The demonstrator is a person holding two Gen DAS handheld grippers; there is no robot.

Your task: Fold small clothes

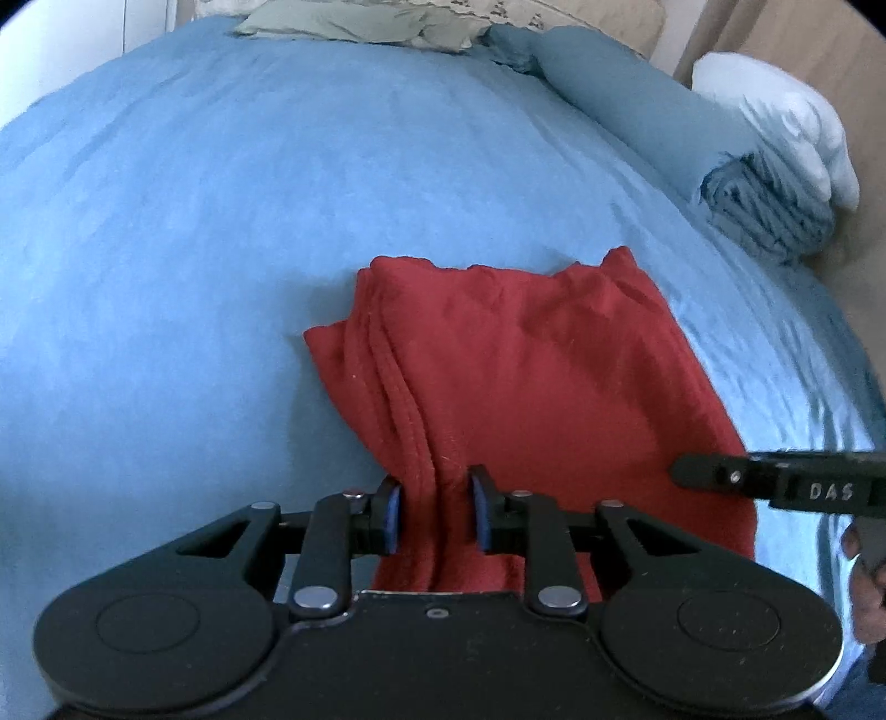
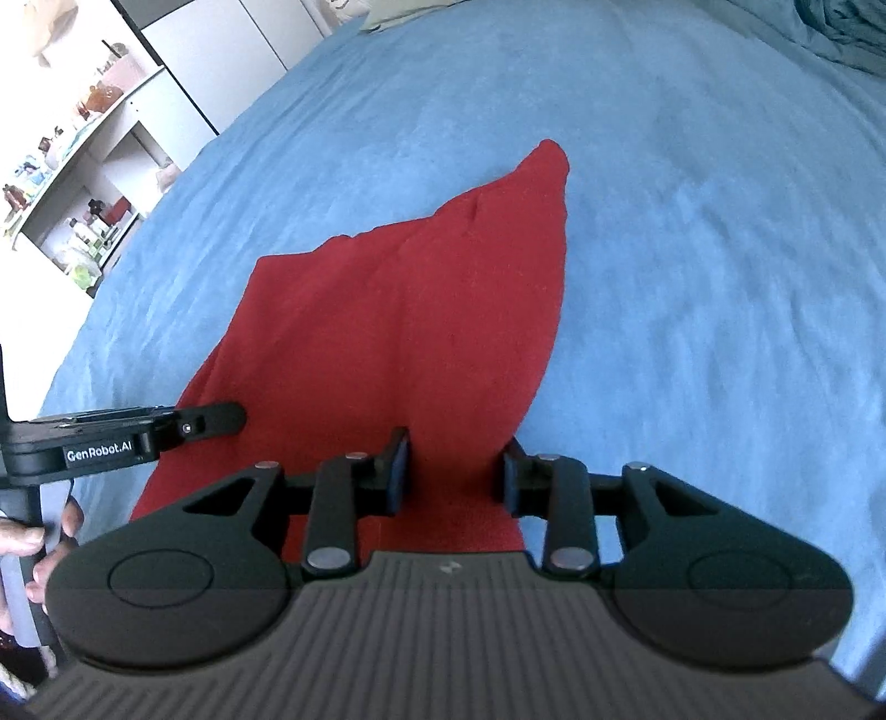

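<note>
A red garment [image 1: 531, 376] lies partly folded on the blue bed cover [image 1: 194, 249]. My left gripper [image 1: 434, 512] stands at its near left edge, with the bunched hems between its blue pads, jaws a little apart around the cloth. In the right wrist view the same red garment [image 2: 398, 332] stretches away to a pointed corner. My right gripper [image 2: 457, 471] stands over its near right edge with jaws apart and cloth between them. Each gripper shows in the other's view, the right gripper [image 1: 775, 482] at right, the left gripper [image 2: 138, 432] at left.
A folded blue blanket [image 1: 692, 160] and a white pillow [image 1: 786, 122] lie at the bed's far right. Greenish cloth [image 1: 343, 25] lies at the far end. A white shelf unit with small items [image 2: 83, 183] stands left of the bed.
</note>
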